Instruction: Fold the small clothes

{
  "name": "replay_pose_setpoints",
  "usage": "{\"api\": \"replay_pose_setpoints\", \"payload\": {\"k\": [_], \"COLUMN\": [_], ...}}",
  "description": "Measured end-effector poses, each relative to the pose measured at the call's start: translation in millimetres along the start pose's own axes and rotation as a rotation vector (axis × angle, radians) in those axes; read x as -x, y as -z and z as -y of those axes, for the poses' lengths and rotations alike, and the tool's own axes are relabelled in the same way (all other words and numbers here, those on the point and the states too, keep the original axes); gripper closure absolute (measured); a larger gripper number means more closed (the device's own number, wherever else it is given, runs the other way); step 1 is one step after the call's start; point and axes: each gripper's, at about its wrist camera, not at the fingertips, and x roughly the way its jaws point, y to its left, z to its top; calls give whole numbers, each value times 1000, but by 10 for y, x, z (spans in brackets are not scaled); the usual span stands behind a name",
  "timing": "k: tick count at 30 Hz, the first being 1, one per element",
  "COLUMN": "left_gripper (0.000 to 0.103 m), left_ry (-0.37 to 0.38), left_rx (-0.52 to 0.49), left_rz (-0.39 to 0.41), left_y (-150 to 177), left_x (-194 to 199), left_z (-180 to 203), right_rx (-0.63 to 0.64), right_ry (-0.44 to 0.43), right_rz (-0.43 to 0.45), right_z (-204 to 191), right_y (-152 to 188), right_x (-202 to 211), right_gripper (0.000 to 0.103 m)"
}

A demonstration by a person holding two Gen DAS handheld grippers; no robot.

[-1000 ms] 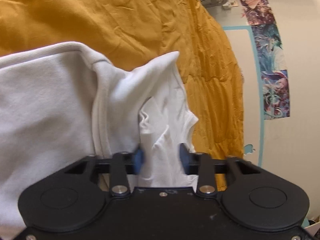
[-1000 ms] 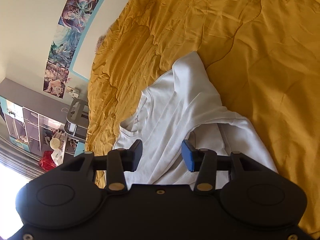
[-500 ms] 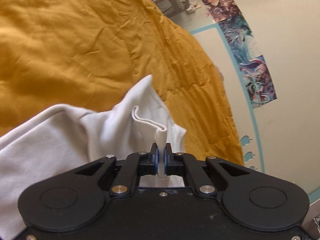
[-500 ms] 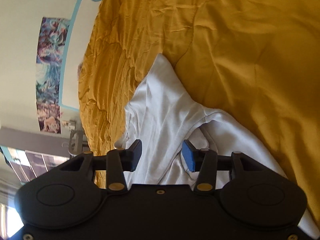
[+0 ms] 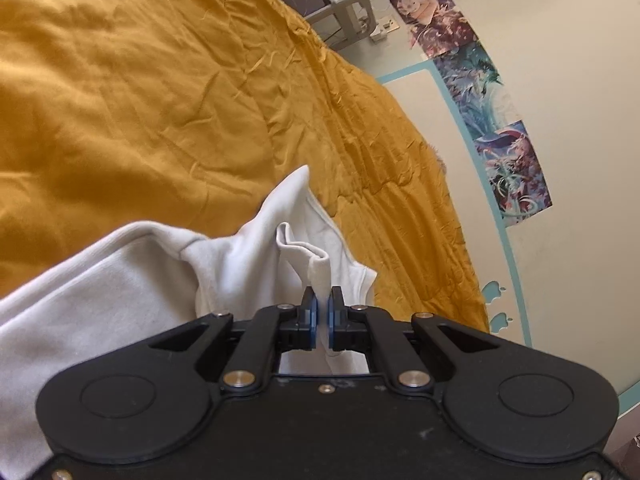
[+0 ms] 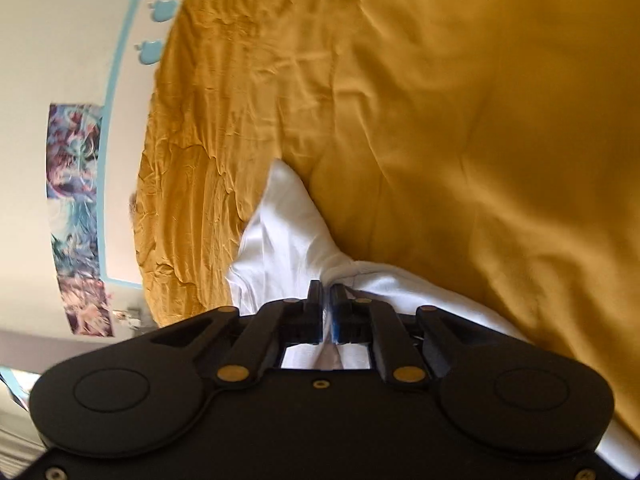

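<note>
A small white garment (image 5: 120, 292) lies crumpled on a mustard-yellow bedspread (image 5: 140, 100). My left gripper (image 5: 322, 304) is shut on a raised fold of the garment's hem, which sticks up between the blue pads. In the right wrist view the same white garment (image 6: 288, 236) stretches away over the bedspread (image 6: 480, 120), one sleeve pointing far. My right gripper (image 6: 327, 300) is shut on a bunched fold of it. Both grippers hold the cloth slightly lifted off the bed.
The bed's far edge meets a cream wall with posters (image 5: 480, 100) and a teal border (image 6: 116, 72). A grey chair (image 5: 344, 16) and shelves stand beyond the bed's corner. Wrinkled bedspread extends around the garment on all sides.
My left gripper closed on the hem fold a half second ago and has lifted slightly. My right gripper, open before, has moved in and shut on a fold of the garment.
</note>
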Motion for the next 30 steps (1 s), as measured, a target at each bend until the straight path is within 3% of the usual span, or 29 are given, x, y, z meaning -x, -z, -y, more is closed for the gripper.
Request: {"api": "replay_pose_setpoints", "payload": {"k": [2,4,7,9,11,13,15,18,22,26,28,30], "left_gripper": [101,101,98,97,92,91,86,79,78,78,78,88], "left_ry": [-40,-130,-150,-155,-164,-146,-106,-37,-62,-158,-186,-213], "left_rx": [-9,6,-42,-51,-29,-7,-82,-202,-250,-222,-199,-179], "left_rz": [-12,-70,-102,-109,-116,-97,-58,-84,-159,-185,-206,-228], "left_y": [38,80,60,24,-15,-33,-46,-59,-107,-176,-213,-240], "left_x": [0,-95,-155,-125,-17,170,269,34,-560,-887,-990,-1032], "left_z": [-44,-204,-211,-135,-71,31,212,430,441,268,141,50], "right_rx": [5,20,36,36,49,115,226,379,513,560,610,702], "right_ry": [18,83,117,122,102,47,-4,-52,-42,33,144,279], "right_rz": [-5,-34,-61,-46,-29,-12,-22,-50,-94,-143,-110,-72], "right_z": [65,196,321,287,201,-12,-265,-630,-922,-939,-901,-867], "right_y": [15,19,-18,-44,-65,-67,-78,-83,-120,-192,-218,-223], "right_x": [28,-78,-143,-39,85,142,54,-291,-814,-1188,-1287,-1345], "right_gripper": [98,98,97,83,79,62,56,56,56,56,60,67]}}
